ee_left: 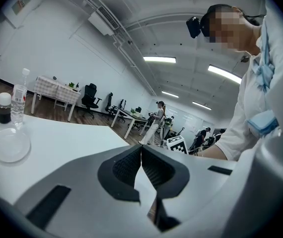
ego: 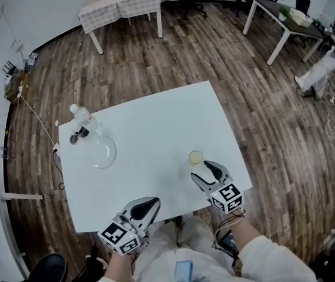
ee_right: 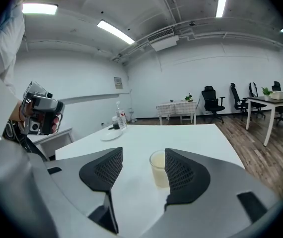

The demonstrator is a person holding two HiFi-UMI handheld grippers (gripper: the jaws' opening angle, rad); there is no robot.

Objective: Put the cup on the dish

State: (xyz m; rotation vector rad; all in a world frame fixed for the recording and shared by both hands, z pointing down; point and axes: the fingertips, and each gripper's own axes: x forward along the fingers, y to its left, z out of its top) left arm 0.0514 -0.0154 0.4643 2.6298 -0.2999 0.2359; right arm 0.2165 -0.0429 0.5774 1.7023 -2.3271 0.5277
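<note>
A small clear cup (ego: 196,157) of pale liquid stands on the white table (ego: 156,116) near its front right. My right gripper (ego: 201,170) is open just behind the cup, jaws pointing at it. In the right gripper view the cup (ee_right: 158,168) stands just past the tips, partly hidden by the right finger (ee_right: 183,175); nothing sits between the pads. The clear glass dish (ego: 101,151) lies at the table's left, seen too in the left gripper view as the dish (ee_left: 11,145). My left gripper (ego: 147,207) hangs at the table's front edge, shut and empty, its pads (ee_left: 149,165) touching.
A water bottle (ego: 84,117), a small dark jar (ego: 80,132) and a loose cap (ego: 73,139) stand just behind the dish. A cloth-covered table (ego: 120,4) and office desks with chairs (ego: 285,22) stand farther off on the wood floor, where a person (ego: 326,57) sits.
</note>
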